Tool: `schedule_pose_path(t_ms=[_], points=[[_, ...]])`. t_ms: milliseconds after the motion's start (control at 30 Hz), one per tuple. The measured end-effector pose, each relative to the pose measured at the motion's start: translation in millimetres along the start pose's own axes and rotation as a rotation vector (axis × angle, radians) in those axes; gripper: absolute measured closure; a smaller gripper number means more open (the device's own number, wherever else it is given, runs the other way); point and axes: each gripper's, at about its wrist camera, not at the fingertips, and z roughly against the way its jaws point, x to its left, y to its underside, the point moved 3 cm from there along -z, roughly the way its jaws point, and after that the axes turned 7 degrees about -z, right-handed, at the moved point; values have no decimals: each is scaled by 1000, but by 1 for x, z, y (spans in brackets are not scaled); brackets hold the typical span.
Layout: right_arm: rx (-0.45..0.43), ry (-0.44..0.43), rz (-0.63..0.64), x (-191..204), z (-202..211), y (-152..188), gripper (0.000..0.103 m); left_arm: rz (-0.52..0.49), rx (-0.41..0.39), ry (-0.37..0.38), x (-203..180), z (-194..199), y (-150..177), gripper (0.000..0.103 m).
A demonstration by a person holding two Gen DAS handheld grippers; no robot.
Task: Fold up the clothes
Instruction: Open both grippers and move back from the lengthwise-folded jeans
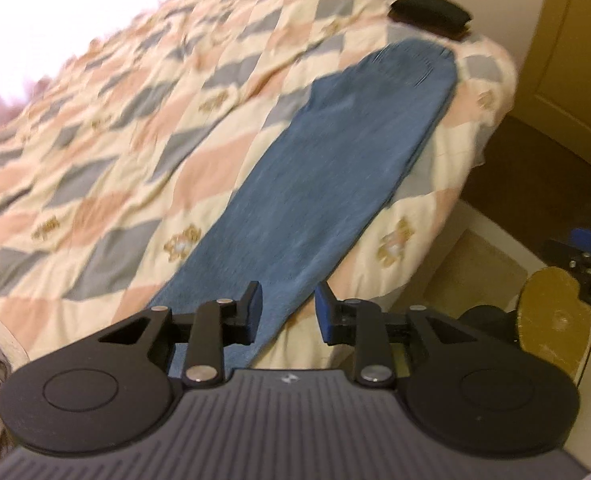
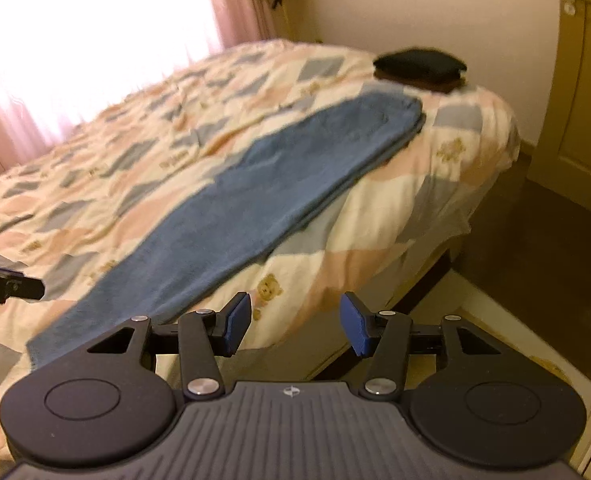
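Blue jeans (image 1: 315, 184) flat on bed (image 1: 95, 140). Left gripper (image 1: 288, 312) and right gripper (image 2: 295, 328) fingers open, empty. Writing too blurry.

Left gripper (image 1: 287, 312): I hold it angled down, jaws parted, nothing between the pads.
Right gripper (image 2: 295, 324): I hold it angled down, jaws wider apart, pads bare, nothing gripped.

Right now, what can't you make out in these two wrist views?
- Jeans: near hem hidden behind the left gripper in the left view; seams and pockets smeared by motion blur in both views.
- Dark folded pile: too blurred to tell what garments.
- Window: blown out, nothing visible outside.
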Motion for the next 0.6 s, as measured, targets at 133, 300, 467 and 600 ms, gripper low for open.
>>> schedule_pose_path(t_ms=[133, 300, 467, 600], points=[[-54, -3, 18, 6, 31, -8, 50, -30, -47, 1, -3, 25, -10, 77], [-96, 9, 19, 16, 54, -15, 50, -44, -93, 19, 5, 45, -18, 76], [-119, 29, 32, 39, 65, -17, 50, -67, -122, 51, 30, 50, -19, 75], [-139, 62, 26, 67, 64, -11, 50, -133, -149, 89, 65, 44, -8, 75]])
